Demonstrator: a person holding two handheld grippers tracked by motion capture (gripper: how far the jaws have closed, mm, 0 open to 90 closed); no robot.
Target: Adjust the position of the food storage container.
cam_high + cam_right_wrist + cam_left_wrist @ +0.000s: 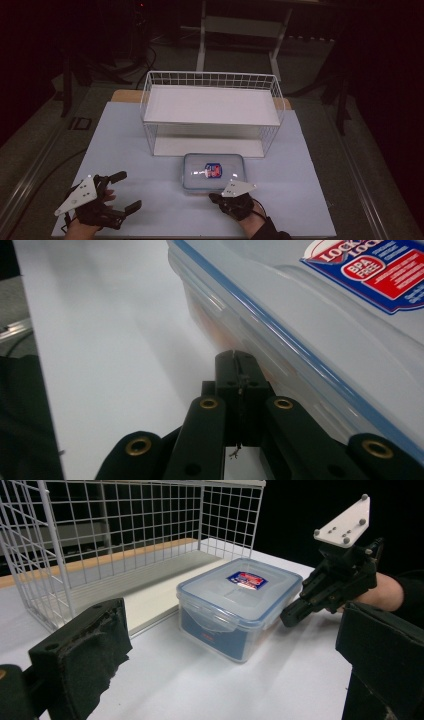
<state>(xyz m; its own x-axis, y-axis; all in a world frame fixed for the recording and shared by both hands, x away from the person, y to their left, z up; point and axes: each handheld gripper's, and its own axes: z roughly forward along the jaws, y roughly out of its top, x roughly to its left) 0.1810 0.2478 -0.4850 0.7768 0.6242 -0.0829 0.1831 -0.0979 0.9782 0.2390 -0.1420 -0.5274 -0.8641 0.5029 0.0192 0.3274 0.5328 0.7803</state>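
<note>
Pressing container (320, 325) wall — right gripper (235, 357) jaws closed

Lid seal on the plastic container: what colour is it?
Blue, a thin line running round the clear lid of the container; it shows best in the right gripper view.

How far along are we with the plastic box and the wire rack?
Nothing looks finished: the lidded plastic box sits on the table in front of the wire rack, whose two shelves are bare. In hand: the right gripper, jaws shut, is at the box's near edge. The left gripper waits open. Left, probably: moving the box onto the rack.
</note>
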